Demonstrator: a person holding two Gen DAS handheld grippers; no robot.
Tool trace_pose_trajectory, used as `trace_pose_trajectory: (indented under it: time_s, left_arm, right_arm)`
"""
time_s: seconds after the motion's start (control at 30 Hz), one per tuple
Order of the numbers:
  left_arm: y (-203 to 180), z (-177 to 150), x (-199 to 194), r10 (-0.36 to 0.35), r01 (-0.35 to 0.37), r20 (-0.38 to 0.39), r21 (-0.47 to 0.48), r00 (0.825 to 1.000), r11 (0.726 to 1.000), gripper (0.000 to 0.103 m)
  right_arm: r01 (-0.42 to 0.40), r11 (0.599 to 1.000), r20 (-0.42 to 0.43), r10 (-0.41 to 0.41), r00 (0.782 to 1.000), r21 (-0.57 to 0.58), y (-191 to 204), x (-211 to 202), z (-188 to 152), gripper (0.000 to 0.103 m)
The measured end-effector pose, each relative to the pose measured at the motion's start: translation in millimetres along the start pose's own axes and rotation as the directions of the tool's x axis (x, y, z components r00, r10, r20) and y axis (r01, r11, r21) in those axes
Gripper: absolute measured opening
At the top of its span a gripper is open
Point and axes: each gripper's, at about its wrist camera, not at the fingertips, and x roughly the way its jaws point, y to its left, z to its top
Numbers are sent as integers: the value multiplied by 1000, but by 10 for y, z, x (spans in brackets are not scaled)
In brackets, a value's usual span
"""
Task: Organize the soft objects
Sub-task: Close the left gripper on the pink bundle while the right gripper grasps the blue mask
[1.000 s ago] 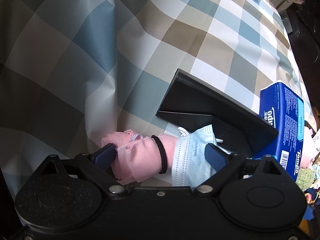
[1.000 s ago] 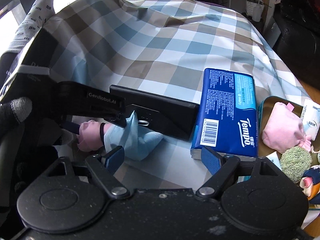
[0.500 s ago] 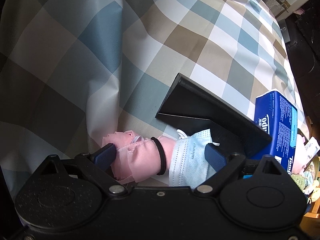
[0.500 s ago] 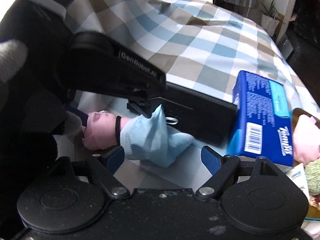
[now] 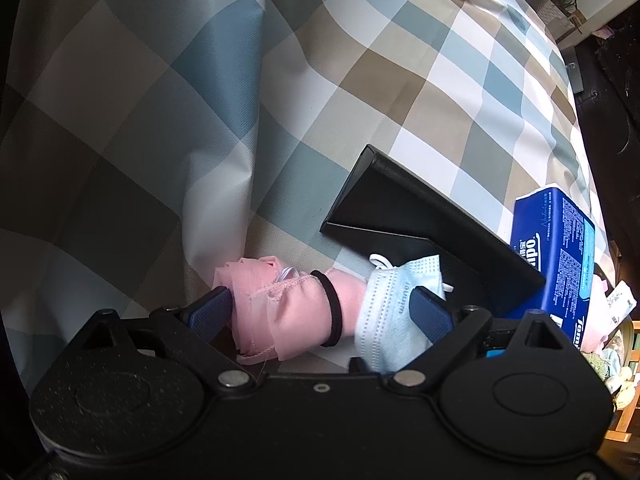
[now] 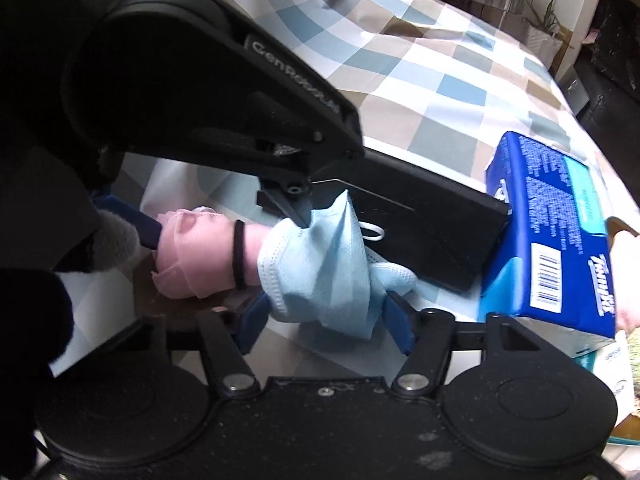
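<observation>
Right gripper (image 6: 324,316): your jaws are closing around the blue face mask (image 6: 320,264), pads at its sides, not visibly pinching.
Left gripper (image 5: 320,312): clamped lengthwise on the bundle of pink cloth (image 5: 280,304), black hair tie (image 5: 330,308) and mask, on the checked cloth (image 5: 400,80) beside the black case (image 5: 420,216).
Step, as judged: separating mask from bundle.
Next: finish the pinch, pull the mask clear while your left holds firm.
Beyond: blue tissue pack (image 6: 552,232).

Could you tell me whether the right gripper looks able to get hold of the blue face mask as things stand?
Probably yes. The right gripper already has the blue face mask between its closing jaws, with nothing in between. The left gripper grips the same bundle lengthwise, its finger meeting the mask's top, so space is tight.
</observation>
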Motion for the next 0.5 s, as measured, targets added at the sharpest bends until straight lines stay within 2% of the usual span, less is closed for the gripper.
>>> trace_pose_trajectory:
  time_s: [0.27, 0.5]
  left_arm:
    - [11, -1, 25, 13, -13, -7, -3, 1000, 1000, 92]
    - [-2, -15, 81, 33, -33, -22, 4, 999, 999, 92]
  right_arm:
    - [37, 999, -32, -36, 999, 26, -180, -138, -97, 53]
    - [26, 999, -47, -24, 999, 47, -387, -305, -245, 53]
